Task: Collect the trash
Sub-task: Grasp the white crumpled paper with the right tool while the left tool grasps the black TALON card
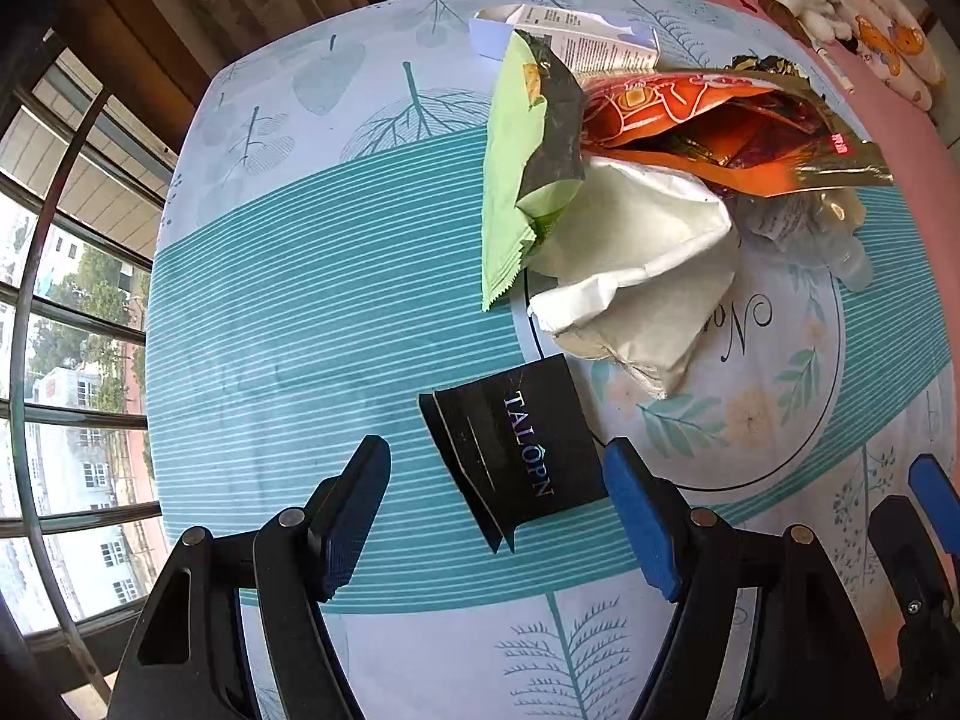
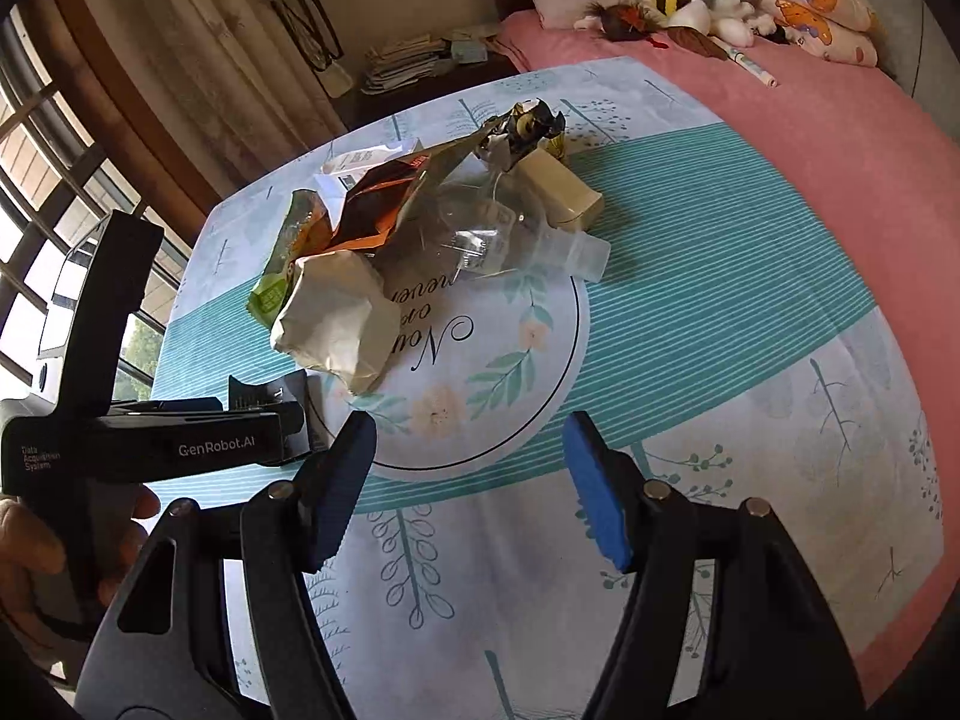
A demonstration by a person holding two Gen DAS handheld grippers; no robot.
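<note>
A black card printed TALOPN (image 1: pixel 522 450) lies flat on the patterned cloth (image 1: pixel 300 300), between the fingers of my open left gripper (image 1: pixel 498 510), which touch nothing. Beyond it is a trash pile: green wrapper (image 1: pixel 522 168), orange foil bag (image 1: pixel 720 126), crumpled white paper bag (image 1: pixel 642 276), white carton (image 1: pixel 576 36). My right gripper (image 2: pixel 468 480) hangs open and empty over the cloth's round motif, short of the paper bag (image 2: pixel 336 318), a clear plastic bottle (image 2: pixel 510 234), a beige box (image 2: pixel 564 192) and a black-gold wrapper (image 2: pixel 528 126). The left gripper's housing (image 2: pixel 180 444) hides most of the card.
The cloth covers a pink bed (image 2: pixel 810 150) with plush toys (image 2: pixel 678 6), pillows and a pen (image 2: pixel 750 63) at the far end. A barred window (image 1: pixel 72 360) runs along the left. Stacked papers (image 2: pixel 408 60) sit on a dark stand behind. A hand (image 2: pixel 36 546) holds the left gripper.
</note>
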